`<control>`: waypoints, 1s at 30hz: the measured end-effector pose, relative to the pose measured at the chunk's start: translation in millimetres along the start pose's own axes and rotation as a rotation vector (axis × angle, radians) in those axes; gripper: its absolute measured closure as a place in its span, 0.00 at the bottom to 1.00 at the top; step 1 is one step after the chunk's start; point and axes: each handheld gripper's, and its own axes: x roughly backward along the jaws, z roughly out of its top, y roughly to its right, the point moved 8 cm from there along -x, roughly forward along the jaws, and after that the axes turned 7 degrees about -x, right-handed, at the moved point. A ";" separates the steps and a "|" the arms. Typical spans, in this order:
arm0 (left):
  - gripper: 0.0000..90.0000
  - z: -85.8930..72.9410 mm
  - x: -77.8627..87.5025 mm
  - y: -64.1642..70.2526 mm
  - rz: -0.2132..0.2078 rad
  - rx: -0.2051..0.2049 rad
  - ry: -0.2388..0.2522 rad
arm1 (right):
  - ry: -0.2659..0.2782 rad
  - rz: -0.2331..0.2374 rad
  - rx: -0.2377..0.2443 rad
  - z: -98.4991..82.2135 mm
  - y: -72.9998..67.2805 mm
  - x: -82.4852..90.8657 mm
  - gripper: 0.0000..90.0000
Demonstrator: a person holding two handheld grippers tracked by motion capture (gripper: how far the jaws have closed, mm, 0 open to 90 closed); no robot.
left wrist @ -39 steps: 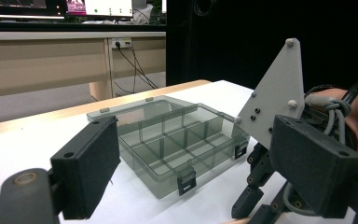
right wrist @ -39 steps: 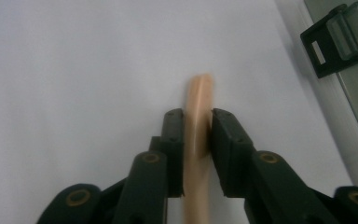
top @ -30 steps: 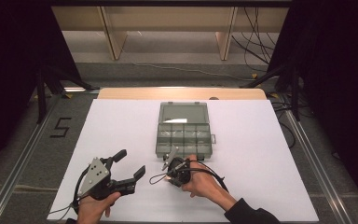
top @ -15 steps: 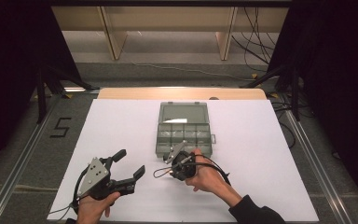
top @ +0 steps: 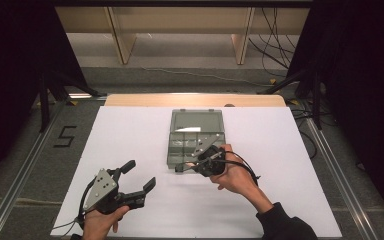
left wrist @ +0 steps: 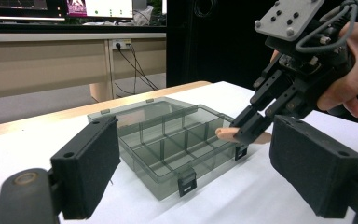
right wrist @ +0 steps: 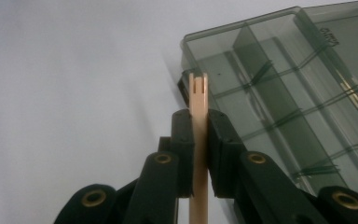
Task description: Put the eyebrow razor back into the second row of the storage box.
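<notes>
right gripper view, r tongs (right wrist: 199,135) clamp wooden fork (right wrist: 198,100), by organizer box (right wrist: 289,88)

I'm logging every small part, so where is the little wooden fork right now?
The wooden fork is clamped in the right gripper, held just above the near edge of the open compartment box at the table's middle.

The surface (top: 130,150) is a flat white sheet with a strip of bare wood (top: 145,100) showing along its far edge. A smoky clear box (top: 196,135) with its lid open rests directly on it, a little toward the far side of the middle and near the wood strip. Dividers split the box into compartments. Two black latches (left wrist: 187,182) on the box's near wall hang down to the white sheet.
</notes>
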 end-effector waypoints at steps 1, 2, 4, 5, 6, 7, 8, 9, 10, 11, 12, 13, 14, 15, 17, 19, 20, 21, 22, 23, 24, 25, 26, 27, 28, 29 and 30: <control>0.17 0.1 -0.1 -0.2 0.000 -0.001 0.001 | 0.000 -0.002 -0.001 -0.4 2.3 1.4 0.92; 0.17 0.1 -0.1 -0.2 -0.001 -0.003 0.001 | 0.003 -0.008 -0.003 -0.6 4.4 2.4 0.92; 0.17 0.0 -0.2 -0.2 -0.001 -0.001 0.001 | 0.010 -0.018 -0.008 -0.7 7.3 3.1 0.92; 0.17 0.0 -0.2 -0.3 -0.001 -0.003 0.002 | 0.010 -0.015 -0.010 -0.9 8.2 3.7 0.92; 0.17 0.0 -0.1 -0.2 -0.001 -0.003 0.001 | 0.011 -0.025 -0.005 -0.7 10.5 4.2 0.92; 0.17 0.0 0.0 -0.1 -0.001 -0.001 0.001 | 0.014 -0.029 -0.002 -0.3 12.2 4.8 0.92; 0.17 0.0 0.0 -0.2 -0.001 0.000 0.002 | 0.016 -0.033 -0.009 -0.2 12.7 6.0 0.92; 0.17 0.0 0.0 -0.3 -0.001 -0.001 0.002 | 0.020 -0.031 -0.008 0.1 13.7 7.1 0.92; 0.17 -0.1 -0.2 -0.4 -0.001 -0.003 0.001 | 0.019 -0.035 -0.004 0.2 15.4 8.2 0.92; 0.17 -0.2 -0.3 -0.3 -0.002 -0.004 0.001 | 0.027 -0.045 -0.008 0.7 17.7 10.1 0.92; 0.17 -0.1 -0.3 -0.1 -0.001 -0.004 0.000 | 0.027 -0.045 -0.008 0.7 17.7 10.1 0.92; 0.17 -0.2 -0.3 0.1 -0.001 -0.003 -0.001 | 0.028 -0.048 -0.006 0.8 19.0 10.9 0.92; 0.17 -0.3 -0.3 0.2 -0.001 -0.002 -0.002 | 0.030 -0.045 -0.007 0.9 19.2 11.4 0.92; 0.17 -0.3 -0.2 0.1 0.000 -0.002 -0.002 | 0.031 -0.054 -0.001 1.1 21.0 11.8 0.92; 0.17 -0.2 -0.3 -0.1 0.000 -0.002 0.000 | 0.033 -0.057 0.001 1.2 23.6 12.7 0.92; 0.17 -0.3 -0.3 -0.1 -0.001 -0.003 0.000 | 0.039 -0.061 0.006 1.6 25.4 12.7 0.92; 0.17 -0.3 -0.3 -0.1 -0.001 -0.003 0.000 | 0.039 -0.061 0.006 1.6 25.4 12.7 0.92; 0.17 -0.3 -0.2 0.0 0.000 -0.003 -0.001 | 0.039 -0.066 0.009 1.6 26.7 12.8 0.92; 0.17 -0.2 -0.2 0.0 0.000 -0.003 0.000 | 0.037 -0.066 0.010 1.5 27.8 13.1 0.92; 0.17 -0.2 -0.1 -0.1 0.000 -0.002 0.001 | 0.043 -0.076 0.010 1.7 31.5 13.2 0.92; 0.17 -0.2 -0.3 -0.2 0.000 -0.002 0.000 | 0.043 -0.076 0.010 1.7 31.5 13.2 0.92; 0.17 -0.2 -0.5 -0.4 -0.001 -0.005 0.001 | 0.045 -0.073 0.006 1.6 32.1 13.1 0.92; 0.17 -0.2 -0.5 -0.2 -0.001 -0.004 0.000 | 0.045 -0.081 0.009 1.2 34.2 12.9 0.92; 0.17 -0.3 -0.4 0.0 -0.001 -0.003 -0.001 | 0.047 -0.084 0.009 0.7 37.0 12.3 0.92; 0.17 -0.4 -0.3 0.3 0.000 -0.001 -0.002 | 0.047 -0.084 0.009 0.7 37.0 12.3 0.92; 0.17 -0.4 -0.3 0.3 -0.001 -0.001 -0.002 | 0.042 -0.081 0.002 -0.1 37.3 12.5 0.92; 0.17 -0.3 -0.4 0.2 -0.001 -0.002 -0.001 | 0.045 -0.083 0.014 -0.1 40.7 12.6 0.92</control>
